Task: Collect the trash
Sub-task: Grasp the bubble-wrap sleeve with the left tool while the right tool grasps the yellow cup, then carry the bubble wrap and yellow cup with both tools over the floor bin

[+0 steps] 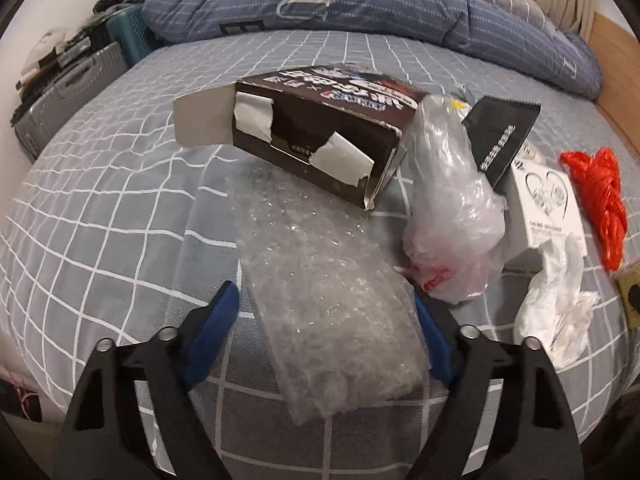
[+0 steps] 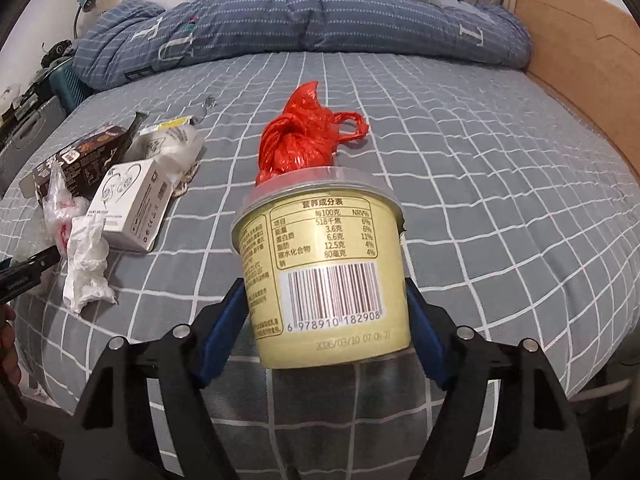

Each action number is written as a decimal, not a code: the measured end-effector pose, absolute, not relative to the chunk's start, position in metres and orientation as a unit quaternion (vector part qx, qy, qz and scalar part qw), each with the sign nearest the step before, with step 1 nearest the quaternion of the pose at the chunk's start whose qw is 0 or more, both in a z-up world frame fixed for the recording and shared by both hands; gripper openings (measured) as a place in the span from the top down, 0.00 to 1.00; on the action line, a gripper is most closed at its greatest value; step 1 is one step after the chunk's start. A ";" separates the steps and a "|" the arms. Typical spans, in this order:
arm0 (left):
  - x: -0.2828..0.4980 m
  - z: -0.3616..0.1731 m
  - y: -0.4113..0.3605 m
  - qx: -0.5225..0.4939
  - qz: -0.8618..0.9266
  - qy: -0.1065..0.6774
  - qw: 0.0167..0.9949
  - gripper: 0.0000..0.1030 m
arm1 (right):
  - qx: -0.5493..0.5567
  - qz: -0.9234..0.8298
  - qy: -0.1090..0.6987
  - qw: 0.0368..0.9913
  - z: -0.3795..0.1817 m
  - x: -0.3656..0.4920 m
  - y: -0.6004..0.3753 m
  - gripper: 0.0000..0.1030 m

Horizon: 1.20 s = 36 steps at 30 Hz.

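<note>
My left gripper (image 1: 326, 316) is open around a sheet of bubble wrap (image 1: 320, 288) that lies on the bed between the blue pads; the right pad is close to its edge. Beyond it lie a torn dark carton (image 1: 320, 128), a clear plastic bag (image 1: 452, 208), a white box (image 1: 548, 204), crumpled white tissue (image 1: 556, 304) and a red plastic bag (image 1: 600, 196). My right gripper (image 2: 324, 300) is shut on a pale yellow cup (image 2: 324, 276), held above the bed. The red bag (image 2: 304, 140) shows behind the cup.
The grey checked bed sheet (image 2: 480, 160) stretches to the right. A rolled blue quilt (image 1: 360, 4) lies at the back. A wooden bed frame (image 2: 580, 60) runs along the right. Suitcases and clutter (image 1: 68, 92) stand at the left edge.
</note>
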<state>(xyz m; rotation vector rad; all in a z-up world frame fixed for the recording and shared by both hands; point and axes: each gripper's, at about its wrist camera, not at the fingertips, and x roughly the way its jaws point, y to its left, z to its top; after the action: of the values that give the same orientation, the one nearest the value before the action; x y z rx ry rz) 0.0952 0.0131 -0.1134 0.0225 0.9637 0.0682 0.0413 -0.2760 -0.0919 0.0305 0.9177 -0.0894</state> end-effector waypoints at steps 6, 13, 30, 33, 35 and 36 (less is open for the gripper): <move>0.091 -0.109 0.016 -0.007 0.014 0.454 0.891 0.61 | 0.017 -0.042 0.442 0.896 -0.091 0.041 -0.276 0.31; 0.088 -0.100 0.014 -0.010 0.002 0.452 0.892 0.66 | 0.019 -0.039 0.440 0.897 -0.087 0.040 -0.275 0.31; 0.070 -0.066 0.015 -0.004 -0.007 0.438 0.899 0.66 | 0.014 -0.036 0.418 0.908 -0.044 0.020 -0.270 0.31; 0.064 -0.059 0.015 -0.006 -0.007 0.437 0.899 0.67 | 0.013 -0.035 0.413 0.910 -0.036 0.015 -0.268 0.31; 0.062 -0.056 0.015 -0.006 -0.006 0.437 0.900 0.67 | 0.012 -0.034 0.410 0.911 -0.032 0.012 -0.267 0.31; 0.060 -0.055 0.015 -0.006 -0.006 0.437 0.899 0.67 | 0.010 -0.034 0.408 0.912 -0.029 0.010 -0.266 0.31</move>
<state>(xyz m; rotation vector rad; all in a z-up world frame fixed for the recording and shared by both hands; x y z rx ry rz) 0.0600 0.0155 -0.0545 -0.0121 0.9042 -0.0115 0.0098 -0.2656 -0.0292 0.0204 0.8411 -0.0691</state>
